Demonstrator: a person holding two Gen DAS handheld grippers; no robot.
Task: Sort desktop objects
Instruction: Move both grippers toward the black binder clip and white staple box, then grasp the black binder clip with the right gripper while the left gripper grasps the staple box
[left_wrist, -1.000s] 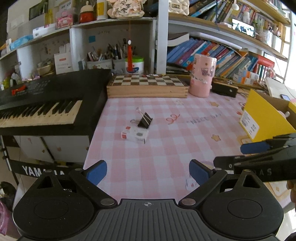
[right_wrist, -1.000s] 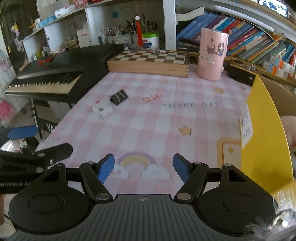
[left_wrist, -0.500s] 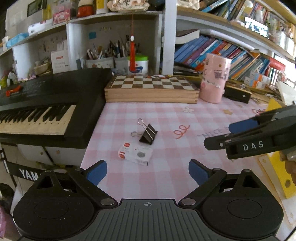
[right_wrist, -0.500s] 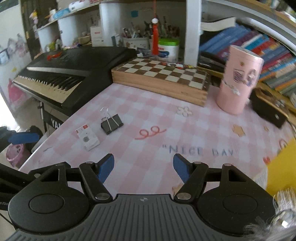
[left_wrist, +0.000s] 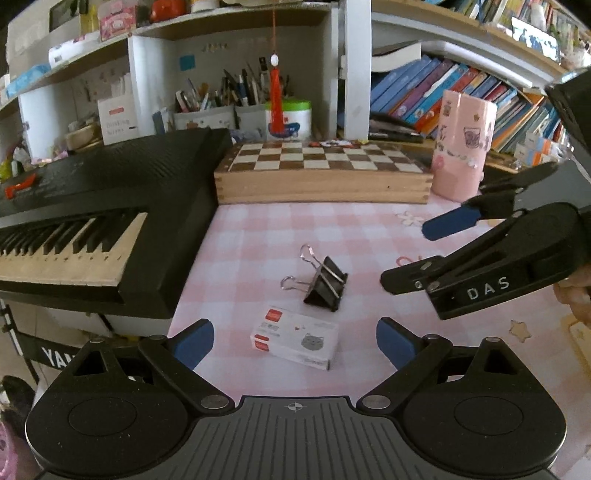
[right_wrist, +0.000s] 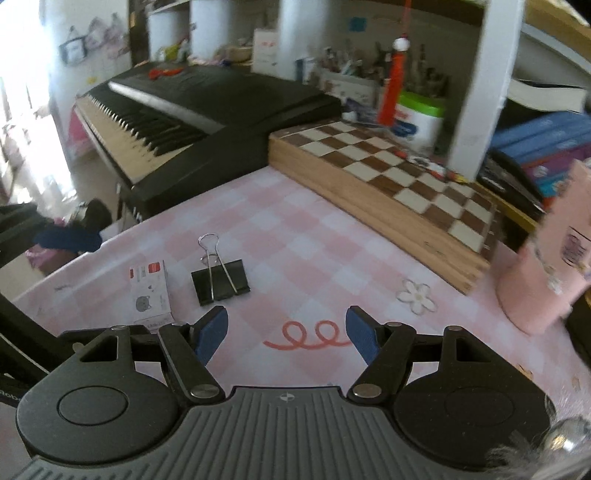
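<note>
A black binder clip (left_wrist: 325, 283) and a small white box with a grey cat print (left_wrist: 294, 336) lie on the pink checked tablecloth (left_wrist: 280, 229). My left gripper (left_wrist: 294, 342) is open and empty, its fingers either side of the box and just short of it. My right gripper (right_wrist: 286, 334) is open and empty; the clip (right_wrist: 220, 282) and box (right_wrist: 150, 293) lie ahead to its left. In the left wrist view the right gripper (left_wrist: 417, 254) comes in from the right, beside the clip.
A black keyboard (left_wrist: 96, 221) borders the cloth on the left. A wooden chessboard box (left_wrist: 321, 173) and a pink cup (left_wrist: 461, 147) stand at the back, before shelves of books and pen holders (left_wrist: 221, 107).
Both grippers have moved forward and left toward the clip and box, which now look larger and nearer. The right gripper has swung close beside the clip. Both stay open.
</note>
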